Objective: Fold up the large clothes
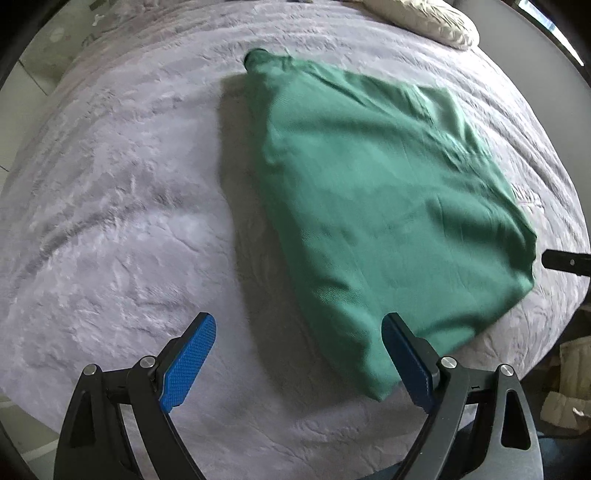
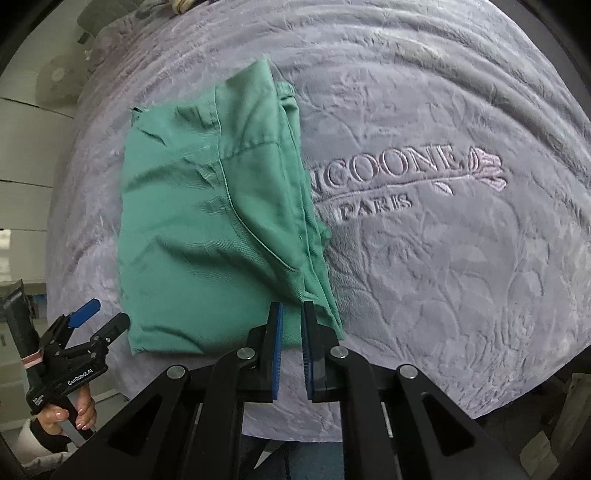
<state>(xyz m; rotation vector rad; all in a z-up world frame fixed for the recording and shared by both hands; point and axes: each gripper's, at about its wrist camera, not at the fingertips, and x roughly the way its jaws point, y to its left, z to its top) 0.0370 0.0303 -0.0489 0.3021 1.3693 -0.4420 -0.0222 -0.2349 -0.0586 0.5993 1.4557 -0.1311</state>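
A green garment point(image 2: 207, 229), already folded into a thick oblong of several layers, lies flat on a bed covered with a pale lilac plush blanket point(image 2: 461, 277). In the right wrist view its stacked edges run down the side nearest the embossed lettering on the blanket, and a curved seam crosses its top layer. A few soft creases show, but nothing trails loose.

The cloth looks like a light woven cotton: soft, limp and not slippery, with no stiffness of its own. It would likely sag and slide open if lifted by one corner. A better hold is probably at the two near corners, pinching through every layer at once so the stack stays together.

The right claw point(image 2: 291, 314) hangs just over the near corner of the garment, its blue pads drawn almost together with only a thin gap. No cloth is visibly pinched between them.

The left claw point(image 1: 299, 332) hovers above the bed with its jaws spread wide and nothing between them; the garment's near edge lies just beside one blue pad. In the right wrist view a hand point(image 2: 70, 413) grips this tool's handle.

A cream pillow point(image 1: 428, 18) rests at the far edge of the bed.
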